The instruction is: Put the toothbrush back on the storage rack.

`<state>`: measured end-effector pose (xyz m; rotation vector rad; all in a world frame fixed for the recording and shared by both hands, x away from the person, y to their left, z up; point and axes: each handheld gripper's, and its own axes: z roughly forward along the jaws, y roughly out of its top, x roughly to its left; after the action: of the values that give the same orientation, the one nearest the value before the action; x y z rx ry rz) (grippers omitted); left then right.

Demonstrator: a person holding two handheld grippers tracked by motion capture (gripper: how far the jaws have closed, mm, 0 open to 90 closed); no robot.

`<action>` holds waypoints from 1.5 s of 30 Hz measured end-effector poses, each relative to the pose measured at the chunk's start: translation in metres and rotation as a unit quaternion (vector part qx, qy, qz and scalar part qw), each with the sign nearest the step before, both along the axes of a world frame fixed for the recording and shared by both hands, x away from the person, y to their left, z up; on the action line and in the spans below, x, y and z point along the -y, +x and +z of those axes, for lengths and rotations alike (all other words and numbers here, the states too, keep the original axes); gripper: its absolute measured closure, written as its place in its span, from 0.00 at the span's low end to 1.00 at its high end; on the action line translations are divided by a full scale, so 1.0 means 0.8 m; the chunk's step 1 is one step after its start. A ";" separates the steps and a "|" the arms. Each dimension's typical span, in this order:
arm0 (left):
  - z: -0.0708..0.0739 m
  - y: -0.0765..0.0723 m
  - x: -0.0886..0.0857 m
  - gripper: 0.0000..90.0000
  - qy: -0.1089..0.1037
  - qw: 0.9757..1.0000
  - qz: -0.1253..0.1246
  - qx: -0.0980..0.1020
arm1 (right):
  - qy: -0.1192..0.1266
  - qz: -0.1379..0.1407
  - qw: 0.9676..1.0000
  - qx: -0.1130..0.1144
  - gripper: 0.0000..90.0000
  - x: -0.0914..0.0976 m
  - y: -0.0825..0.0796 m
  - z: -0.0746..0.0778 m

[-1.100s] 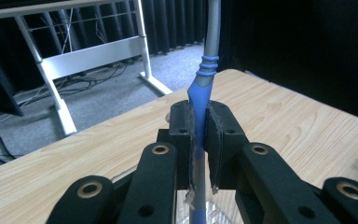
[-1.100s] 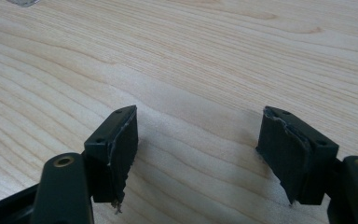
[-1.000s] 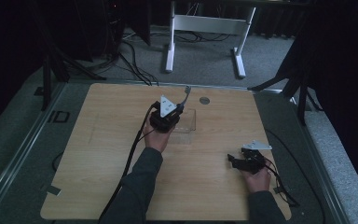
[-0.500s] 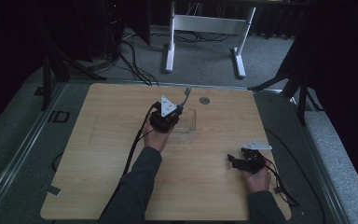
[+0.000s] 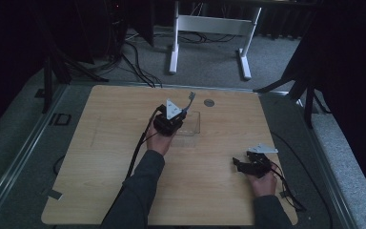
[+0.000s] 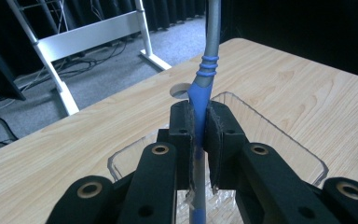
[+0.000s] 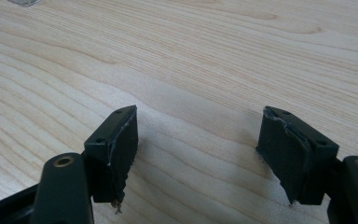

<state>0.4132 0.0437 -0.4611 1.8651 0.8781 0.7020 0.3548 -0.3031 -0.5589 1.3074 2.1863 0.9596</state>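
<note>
Nothing much has moved since the earlier frame: over the wooden tabletop [image 5: 124, 143] we keep the left gripper [image 6: 199, 122] pinching a blue-handled fork [image 6: 200, 91] above the clear tray [image 5: 196, 125]. Right gripper [image 7: 198, 149] rests spread, empty. Next we likely lower and release.

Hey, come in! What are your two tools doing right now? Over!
Left tool shut on fork, above clear tray. Right tool open, empty, low over table. Nothing in the way.

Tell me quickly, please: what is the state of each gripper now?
Left gripper: closed on the blue-handled utensil, over the clear tray.
Right gripper: open, holding nothing.
</note>
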 end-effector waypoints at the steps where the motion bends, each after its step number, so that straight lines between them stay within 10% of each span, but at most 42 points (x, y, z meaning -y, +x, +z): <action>1: 0.000 0.000 0.000 0.90 -0.001 1.000 0.001 -0.001 | 0.000 0.000 1.000 0.000 0.31 0.000 0.000 0.000; 25: -0.019 -0.001 0.016 0.90 0.068 0.996 -0.041 -0.031 | 0.000 0.001 1.000 0.000 0.31 -0.001 -0.002 0.000; 34: -0.012 -0.005 0.014 0.66 0.046 0.998 -0.038 -0.034 | 0.000 0.001 1.000 0.000 0.31 -0.001 -0.002 0.000; 45: -0.011 -0.020 -0.009 0.61 0.004 0.999 -0.016 -0.039 | 0.000 0.002 1.000 0.000 0.31 -0.001 -0.002 0.000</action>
<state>0.3974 0.0510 -0.4701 1.9203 0.8940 0.6180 0.3532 -0.3026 -0.5589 1.3039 2.1901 0.9597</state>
